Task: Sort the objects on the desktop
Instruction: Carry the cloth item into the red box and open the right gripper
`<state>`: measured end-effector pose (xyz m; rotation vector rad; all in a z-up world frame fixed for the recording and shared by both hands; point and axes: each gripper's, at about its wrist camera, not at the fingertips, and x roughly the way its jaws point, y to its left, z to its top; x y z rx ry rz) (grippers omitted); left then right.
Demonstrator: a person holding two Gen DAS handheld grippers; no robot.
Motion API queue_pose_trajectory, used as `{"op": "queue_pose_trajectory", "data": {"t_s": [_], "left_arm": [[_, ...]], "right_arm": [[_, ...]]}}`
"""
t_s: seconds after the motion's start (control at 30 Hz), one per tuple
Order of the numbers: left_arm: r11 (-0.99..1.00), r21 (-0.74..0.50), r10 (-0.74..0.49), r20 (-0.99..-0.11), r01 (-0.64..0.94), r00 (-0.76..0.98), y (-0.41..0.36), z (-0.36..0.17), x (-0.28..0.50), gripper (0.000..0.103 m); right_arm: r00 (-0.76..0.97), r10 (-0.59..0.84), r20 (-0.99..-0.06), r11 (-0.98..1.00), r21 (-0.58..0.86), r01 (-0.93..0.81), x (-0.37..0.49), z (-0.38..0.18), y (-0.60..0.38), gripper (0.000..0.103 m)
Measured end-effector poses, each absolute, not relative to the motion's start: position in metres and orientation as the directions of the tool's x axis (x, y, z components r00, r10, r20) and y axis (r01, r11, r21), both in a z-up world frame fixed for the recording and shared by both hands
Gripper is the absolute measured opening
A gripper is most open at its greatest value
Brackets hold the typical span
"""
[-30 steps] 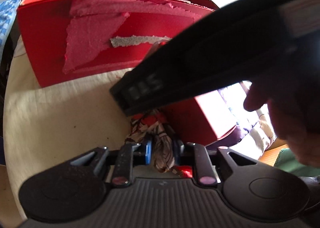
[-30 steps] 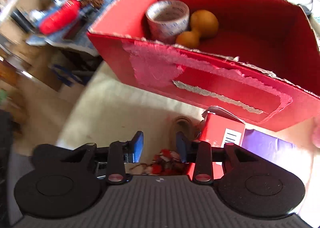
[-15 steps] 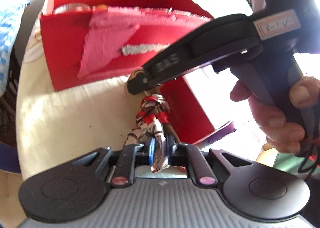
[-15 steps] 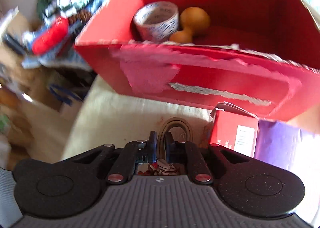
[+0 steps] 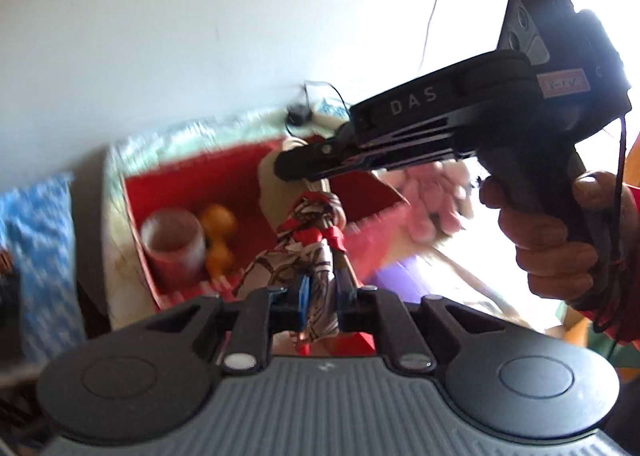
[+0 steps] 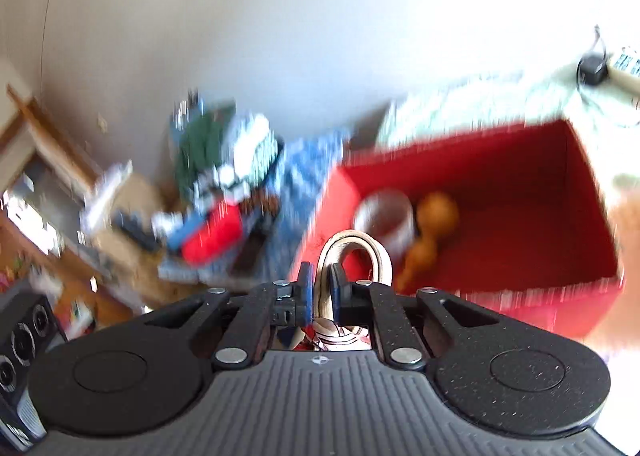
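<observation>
From the left wrist, the left gripper (image 5: 320, 292) is clamped narrow on the bundled red-and-white patterned fabric (image 5: 308, 252), which hangs in the air above the open red cardboard box (image 5: 256, 164). Inside that box lie a roll of clear tape (image 5: 172, 244) and an orange gourd-shaped object (image 5: 218, 234). Above the box, the right gripper (image 5: 288, 166), held in a person's hand (image 5: 556, 240), has its black tips at the beige loop on top of the fabric. From the right wrist, the right gripper (image 6: 319, 294) is pinched narrow on one side of the beige ring-shaped handle (image 6: 356, 260), held over the near left corner of the red box (image 6: 520, 184); tape (image 6: 384, 218) and gourd (image 6: 432, 228) lie within, blurred.
</observation>
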<state>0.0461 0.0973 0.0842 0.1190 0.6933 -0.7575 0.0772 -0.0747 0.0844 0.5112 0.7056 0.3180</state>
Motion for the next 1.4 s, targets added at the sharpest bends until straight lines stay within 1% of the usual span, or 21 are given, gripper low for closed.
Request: {"op": "queue_pose_trajectory", "data": {"t_s": [0.1, 0.17, 0.23, 0.3, 0.37, 0.43, 0.5, 0.53, 0.57, 0.6, 0.63, 0.77, 0.83, 0.93, 1.0, 1.07, 1.17, 1.2, 1.23, 1.33, 1.4], "left_arm": [[0.754, -0.051, -0.536, -0.625, 0.655, 0.568, 0.085, 0.098, 0.079, 0.009], [0.755, -0.007, -0.503, -0.649, 0.656, 0.572, 0.073, 0.098, 0.107, 0.01], [0.749, 0.043, -0.45, -0.699, 0.661, 0.555, 0.06, 0.085, 0.127, 0.011], [0.733, 0.094, -0.39, -0.755, 0.674, 0.528, 0.05, 0.066, 0.144, 0.012], [0.711, 0.145, -0.318, -0.806, 0.688, 0.498, 0.04, 0.046, 0.151, 0.012], [0.682, 0.186, -0.255, -0.845, 0.707, 0.469, 0.04, 0.024, 0.15, 0.012], [0.668, 0.202, -0.225, -0.863, 0.716, 0.453, 0.04, 0.014, 0.154, 0.011], [0.661, 0.208, -0.211, -0.871, 0.721, 0.444, 0.039, 0.009, 0.157, 0.014], [0.656, 0.196, -0.215, -0.877, 0.729, 0.43, 0.04, 0.012, 0.159, 0.014], [0.651, 0.204, -0.209, -0.878, 0.731, 0.431, 0.039, 0.014, 0.16, 0.017], [0.639, 0.221, -0.194, -0.881, 0.737, 0.432, 0.038, 0.014, 0.161, 0.024], [0.603, 0.288, -0.133, -0.884, 0.744, 0.449, 0.035, 0.014, 0.166, 0.025], [0.593, 0.298, -0.131, -0.881, 0.748, 0.455, 0.04, 0.018, 0.165, 0.025], [0.615, 0.242, -0.197, -0.875, 0.751, 0.443, 0.05, 0.033, 0.162, 0.025], [0.618, 0.217, -0.21, -0.881, 0.755, 0.425, 0.044, 0.03, 0.163, 0.025], [0.622, 0.192, -0.224, -0.886, 0.76, 0.407, 0.037, 0.027, 0.164, 0.025], [0.626, 0.154, -0.244, -0.893, 0.765, 0.38, 0.027, 0.022, 0.166, 0.03], [0.627, 0.142, -0.25, -0.895, 0.766, 0.37, 0.024, 0.021, 0.166, 0.03], [0.628, 0.137, -0.245, -0.899, 0.766, 0.362, 0.023, 0.016, 0.167, 0.025], [0.653, 0.121, -0.244, -0.901, 0.748, 0.359, 0.026, 0.014, 0.173, 0.025], [0.673, 0.113, -0.255, -0.892, 0.731, 0.373, 0.032, 0.019, 0.172, 0.027]], "right_arm": [[0.765, 0.397, -0.507, 0.798, 0.602, -0.015, 0.102, 0.094, -0.093, 0.009], [0.783, 0.373, -0.498, 0.746, 0.663, 0.066, 0.12, 0.089, -0.107, 0.009], [0.788, 0.341, -0.512, 0.695, 0.702, 0.155, 0.137, 0.076, -0.117, 0.009], [0.779, 0.313, -0.544, 0.652, 0.719, 0.24, 0.15, 0.057, -0.123, 0.009], [0.734, 0.308, -0.605, 0.611, 0.717, 0.336, 0.162, 0.032, -0.127, 0.009], [0.673, 0.348, -0.653, 0.556, 0.722, 0.413, 0.167, 0.003, -0.13, 0.009], [0.61, 0.394, -0.688, 0.527, 0.713, 0.463, 0.175, -0.02, -0.131, 0.009], [0.578, 0.419, -0.701, 0.518, 0.707, 0.482, 0.179, -0.03, -0.13, 0.002], [0.545, 0.447, -0.709, 0.514, 0.703, 0.493, 0.182, -0.038, -0.128, 0.002], [0.522, 0.46, -0.718, 0.528, 0.694, 0.49, 0.186, -0.041, -0.126, 0.001], [0.501, 0.469, -0.727, 0.546, 0.684, 0.483, 0.189, -0.043, -0.122, 0.001], [0.395, 0.534, -0.748, 0.588, 0.664, 0.463, 0.201, -0.044, -0.108, 0.008], [0.414, 0.524, -0.745, 0.625, 0.666, 0.408, 0.202, -0.032, -0.11, 0.01], [0.451, 0.424, -0.785, 0.726, 0.592, 0.348, 0.206, -0.014, -0.118, 0.018], [0.457, 0.367, -0.81, 0.771, 0.54, 0.338, 0.21, -0.009, -0.124, 0.018], [0.461, 0.361, -0.811, 0.774, 0.536, 0.338, 0.208, -0.009, -0.129, 0.02], [0.459, 0.362, -0.811, 0.777, 0.535, 0.333, 0.204, -0.01, -0.132, 0.022], [0.455, 0.368, -0.811, 0.777, 0.537, 0.329, 0.202, -0.011, -0.133, 0.022], [0.452, 0.373, -0.81, 0.776, 0.539, 0.326, 0.2, -0.011, -0.133, 0.022], [0.476, 0.357, -0.804, 0.805, 0.523, 0.28, 0.188, -0.004, -0.134, 0.024], [0.508, 0.337, -0.792, 0.823, 0.51, 0.249, 0.18, 0.005, -0.137, 0.029]]}}
